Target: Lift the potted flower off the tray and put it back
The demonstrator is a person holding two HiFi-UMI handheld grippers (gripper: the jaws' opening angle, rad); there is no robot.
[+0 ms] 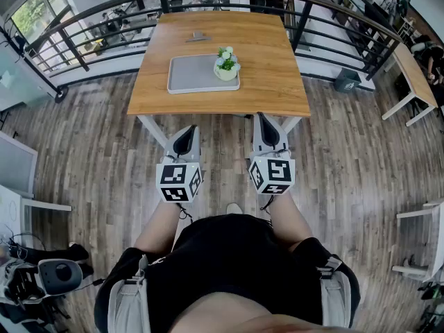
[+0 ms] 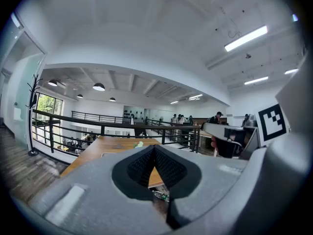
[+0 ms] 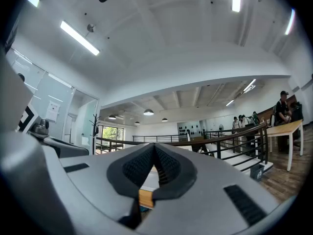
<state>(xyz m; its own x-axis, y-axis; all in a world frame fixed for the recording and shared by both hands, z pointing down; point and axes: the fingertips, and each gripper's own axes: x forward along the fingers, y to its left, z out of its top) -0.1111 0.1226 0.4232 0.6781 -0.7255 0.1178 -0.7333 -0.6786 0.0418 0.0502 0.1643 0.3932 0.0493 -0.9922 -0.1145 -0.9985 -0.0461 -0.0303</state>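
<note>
Potted flower [image 1: 226, 64] on the tray [image 1: 191, 75], untouched.
Left gripper [image 1: 187, 134] and right gripper [image 1: 267, 127], both clenched empty, hover short of the table [image 1: 270, 82]; a railing [image 1: 76, 47] curves behind it.

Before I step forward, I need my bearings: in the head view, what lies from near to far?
Left gripper and right gripper side by side → table → tray holding the potted flower → small grey object → railing.
</note>
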